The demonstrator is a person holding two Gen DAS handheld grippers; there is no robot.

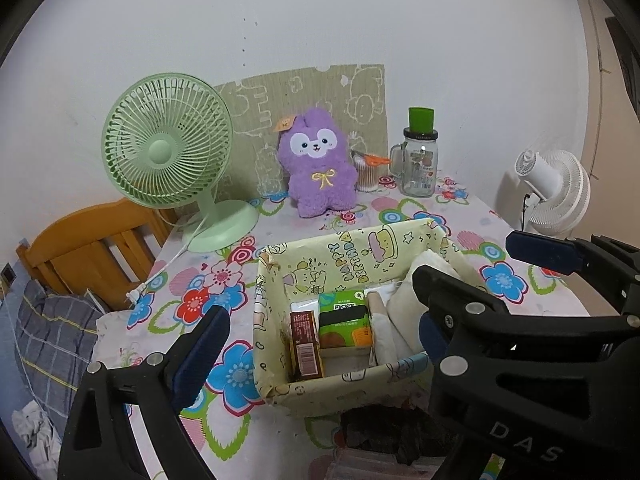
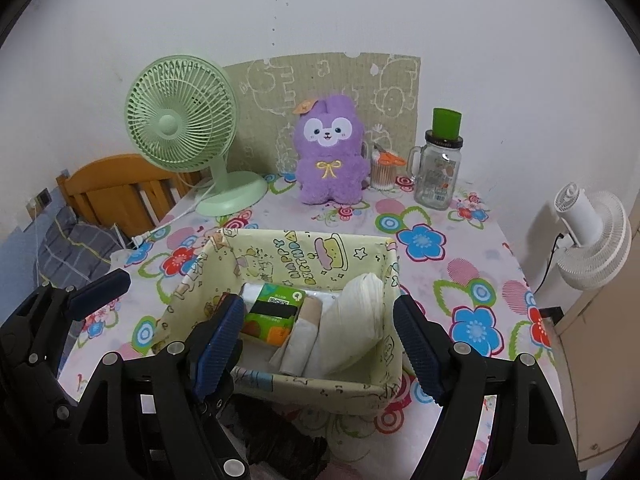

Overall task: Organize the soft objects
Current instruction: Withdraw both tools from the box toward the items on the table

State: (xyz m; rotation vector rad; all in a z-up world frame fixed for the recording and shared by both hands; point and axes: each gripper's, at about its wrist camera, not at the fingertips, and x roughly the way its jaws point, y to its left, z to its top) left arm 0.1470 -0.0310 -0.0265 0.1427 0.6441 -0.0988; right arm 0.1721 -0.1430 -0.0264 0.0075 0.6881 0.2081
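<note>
Right wrist view: floral tablecloth [image 2: 472,280] against a white wall [image 2: 360,12], right hand-held gripper [image 2: 320,332] wide open, empty.

Two matching tools here — the left gripper [image 1: 316,316] is built of matte black plastic arms with triangular cut-outs, round silver screw heads shining at the joints. Its fingers [image 1: 200,354] wear dark blue ribbed pads. White raised letters, "DAS", run along the black frame at lower right. Over to the right gripper [image 2: 320,344]: same black struts, same silver screws, same blue pads with fine ridges — the grooves on the fingers [image 2: 416,346] read clearly.
</note>
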